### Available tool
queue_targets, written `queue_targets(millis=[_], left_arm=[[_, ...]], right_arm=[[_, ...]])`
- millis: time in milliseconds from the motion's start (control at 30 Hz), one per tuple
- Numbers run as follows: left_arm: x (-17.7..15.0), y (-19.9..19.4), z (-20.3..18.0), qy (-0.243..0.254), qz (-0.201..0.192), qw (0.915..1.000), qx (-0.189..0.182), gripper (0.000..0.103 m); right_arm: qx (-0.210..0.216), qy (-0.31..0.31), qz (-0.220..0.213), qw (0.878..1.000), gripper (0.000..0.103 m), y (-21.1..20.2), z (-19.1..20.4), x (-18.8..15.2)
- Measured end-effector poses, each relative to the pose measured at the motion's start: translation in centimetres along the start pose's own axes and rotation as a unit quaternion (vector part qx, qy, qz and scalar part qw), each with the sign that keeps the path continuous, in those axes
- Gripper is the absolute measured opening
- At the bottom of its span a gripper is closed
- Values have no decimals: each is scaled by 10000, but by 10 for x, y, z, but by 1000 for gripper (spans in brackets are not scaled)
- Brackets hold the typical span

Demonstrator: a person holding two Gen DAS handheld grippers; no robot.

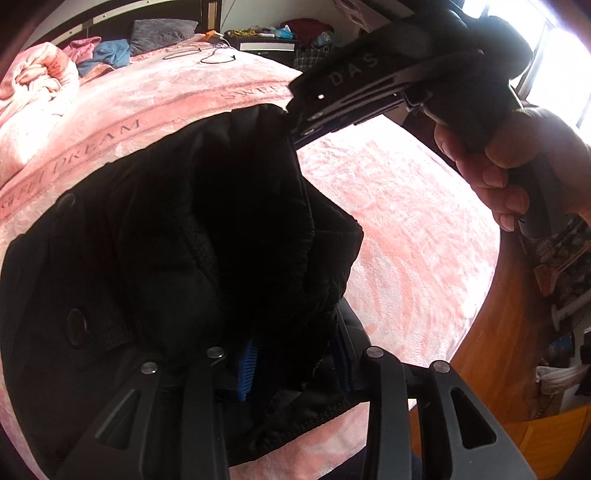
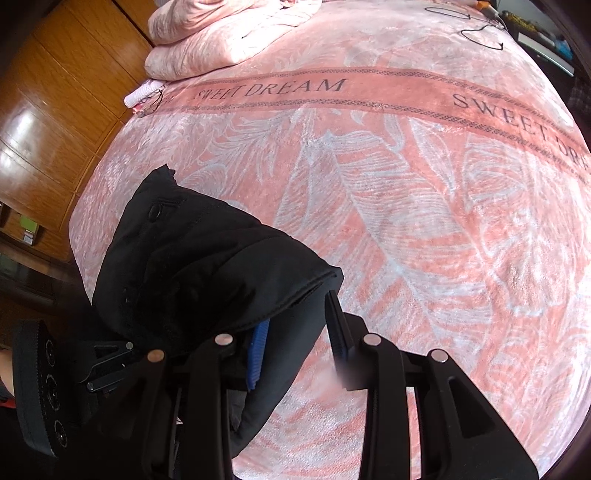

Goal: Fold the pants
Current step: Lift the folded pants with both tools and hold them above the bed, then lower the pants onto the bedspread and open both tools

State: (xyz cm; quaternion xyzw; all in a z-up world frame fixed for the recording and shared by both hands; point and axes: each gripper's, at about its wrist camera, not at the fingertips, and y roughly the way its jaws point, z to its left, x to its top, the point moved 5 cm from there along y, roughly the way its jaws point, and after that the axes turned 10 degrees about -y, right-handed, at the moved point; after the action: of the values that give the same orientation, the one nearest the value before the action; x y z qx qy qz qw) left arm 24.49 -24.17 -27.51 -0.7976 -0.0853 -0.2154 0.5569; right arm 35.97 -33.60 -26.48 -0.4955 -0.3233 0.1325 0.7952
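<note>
The left hand-held gripper (image 1: 291, 369) has black pants (image 1: 207, 236) bunched between its fingers, clamped on the fabric with a blue pad showing. The right hand-held gripper (image 2: 295, 347) pinches another edge of the pants (image 2: 207, 258); seen from the left wrist, its tip (image 1: 295, 110) bites the raised upper edge, a hand (image 1: 517, 166) gripping its handle. The pants hang lifted over a pink bed blanket (image 2: 406, 221). Farther off lie a folded pink quilt (image 2: 221, 33) and a grey pillow (image 1: 162, 33).
</note>
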Motion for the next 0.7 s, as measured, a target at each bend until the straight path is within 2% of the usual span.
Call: queue_targets(millis=[67,267,333,400,467,500,533,567,633,700], left_arm=[[1,-2,5,-103,-16,9999,-122,36],[3,-3,6,-56,-28,9999,-142,38],[2,-11,5,-74,-44,9998,-177,42],[2,-26,5,-112,-226,9992,-313,65],[2,-39,2,-186,-436,9980,-416,79],[2,-46,2,-175,-470,9975,-493,79],[2,-53,4,-164,-510,9970,-556,80],[2,-59,6,-191,-575,9965,-576,82],[4,-72,19,-367,-703,9953,-558,84],[6,-85,37,-581,-829,9936,-505,85]], right_arm=[[98,127,-113,9998,31,-7,-2,0],[412,650,-502,9958,32,-26,-12,-2],[467,815,-748,9928,32,-32,-14,-4],[382,883,-925,9911,32,-37,-12,-6],[203,936,-1172,9885,32,-44,-11,-7],[98,925,-1282,9874,33,-48,-9,-7],[39,884,-1401,9862,40,-52,-6,-6],[-35,830,-1483,9854,42,-54,-2,-5],[-178,731,-1655,9833,42,-58,7,-3],[-80,646,-1739,9826,42,-57,15,0]])
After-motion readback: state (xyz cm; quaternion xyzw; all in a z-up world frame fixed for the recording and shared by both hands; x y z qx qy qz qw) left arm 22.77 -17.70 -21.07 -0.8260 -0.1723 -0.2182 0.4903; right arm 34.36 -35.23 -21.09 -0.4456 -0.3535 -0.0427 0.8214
